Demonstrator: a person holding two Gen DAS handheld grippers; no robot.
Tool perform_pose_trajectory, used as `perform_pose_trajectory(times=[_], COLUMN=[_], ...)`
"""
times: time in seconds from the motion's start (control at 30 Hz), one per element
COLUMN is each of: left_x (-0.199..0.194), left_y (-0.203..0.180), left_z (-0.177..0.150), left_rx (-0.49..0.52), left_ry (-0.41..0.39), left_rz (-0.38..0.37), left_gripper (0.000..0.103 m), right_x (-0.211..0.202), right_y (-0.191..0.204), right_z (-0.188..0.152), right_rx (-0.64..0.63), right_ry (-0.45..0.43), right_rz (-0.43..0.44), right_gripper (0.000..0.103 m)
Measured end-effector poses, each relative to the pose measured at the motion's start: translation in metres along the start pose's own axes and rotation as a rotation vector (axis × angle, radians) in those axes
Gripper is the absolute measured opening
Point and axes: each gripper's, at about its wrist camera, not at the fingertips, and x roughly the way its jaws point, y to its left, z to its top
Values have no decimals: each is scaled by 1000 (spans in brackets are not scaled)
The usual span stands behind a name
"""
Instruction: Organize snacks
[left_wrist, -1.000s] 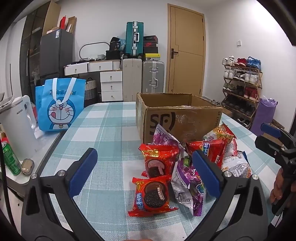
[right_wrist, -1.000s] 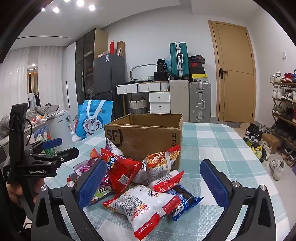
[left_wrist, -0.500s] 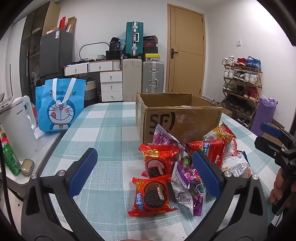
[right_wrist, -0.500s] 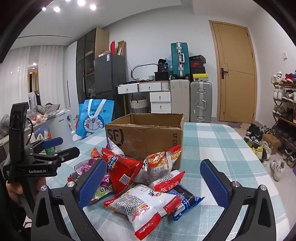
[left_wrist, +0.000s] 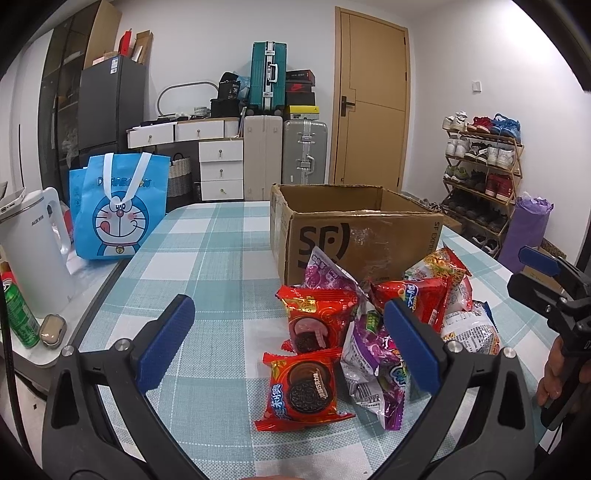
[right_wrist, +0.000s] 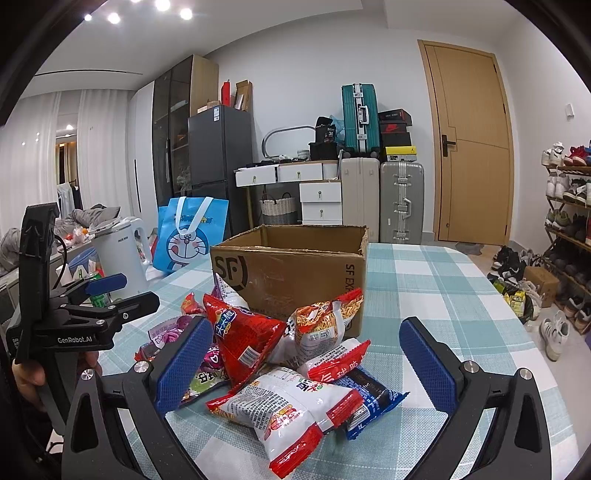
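Note:
A pile of snack packets lies on the checked tablecloth in front of an open cardboard box (left_wrist: 354, 236) (right_wrist: 291, 277). Nearest the left gripper is a red cookie packet (left_wrist: 303, 387), with another red packet (left_wrist: 317, 317) and a purple packet (left_wrist: 376, 373) behind it. In the right wrist view a white and red packet (right_wrist: 284, 410), a blue packet (right_wrist: 373, 398) and a red chip bag (right_wrist: 240, 336) lie close. My left gripper (left_wrist: 291, 339) is open and empty, above the cookie packet. My right gripper (right_wrist: 303, 365) is open and empty, above the pile.
A blue Doraemon bag (left_wrist: 114, 210), a white kettle (left_wrist: 29, 254) and a green can (left_wrist: 16, 314) stand at the table's left edge. A shoe rack (left_wrist: 480, 177) stands to the right, with suitcases and drawers by the far wall.

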Motion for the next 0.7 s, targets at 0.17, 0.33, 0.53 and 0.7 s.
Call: perform_pose_trajectory(times=[0.17,0.33,0.53,0.7], left_x=[0,0,0,0], left_y=[0,0,0,0], left_z=[0,0,0,0], left_rx=[-1,-1,-3,-1], left_ry=[0,1,0,2], left_rz=[1,0,1,-5], left_gripper=[102,102,102,102], right_x=[0,0,1,1], right_y=[0,0,0,0], right_z=[0,0,0,0], right_rx=[0,0,-1,0], right_ry=[1,0,3,3], right_rz=[0,-1,-1,-2], right_gripper=[103,103,103,103])
